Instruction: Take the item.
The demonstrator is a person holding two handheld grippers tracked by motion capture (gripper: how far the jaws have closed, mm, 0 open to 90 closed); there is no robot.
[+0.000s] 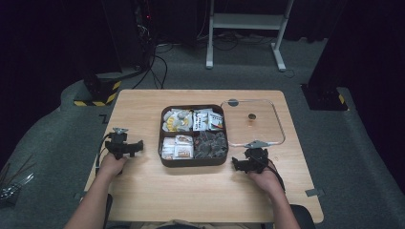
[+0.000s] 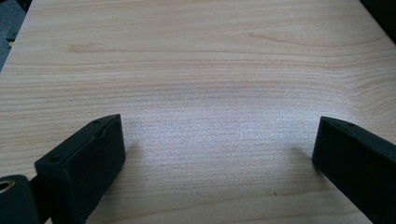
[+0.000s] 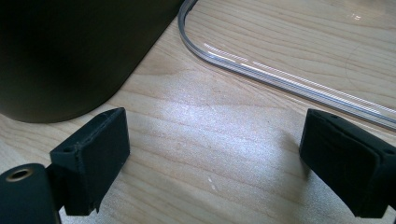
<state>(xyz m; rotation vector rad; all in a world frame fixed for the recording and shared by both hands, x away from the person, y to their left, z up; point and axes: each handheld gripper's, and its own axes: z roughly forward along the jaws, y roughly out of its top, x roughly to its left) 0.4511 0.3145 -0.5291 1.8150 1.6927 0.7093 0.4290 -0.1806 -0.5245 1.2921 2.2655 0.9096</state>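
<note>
Both tools rest low on the counter (image 1: 200, 188), jaws wide apart and holding nothing: the left tool (image 1: 125, 145) at 9 o'clock of the box (image 1: 193, 162), the right tool (image 1: 250, 161) at 4 o'clock, just beside it. The clear lid (image 1: 278, 125) lies at the box's 3 o'clock, its near rim just beyond the right tool (image 3: 212, 154). The box's four compartments hold small packets, too small to read.
</note>
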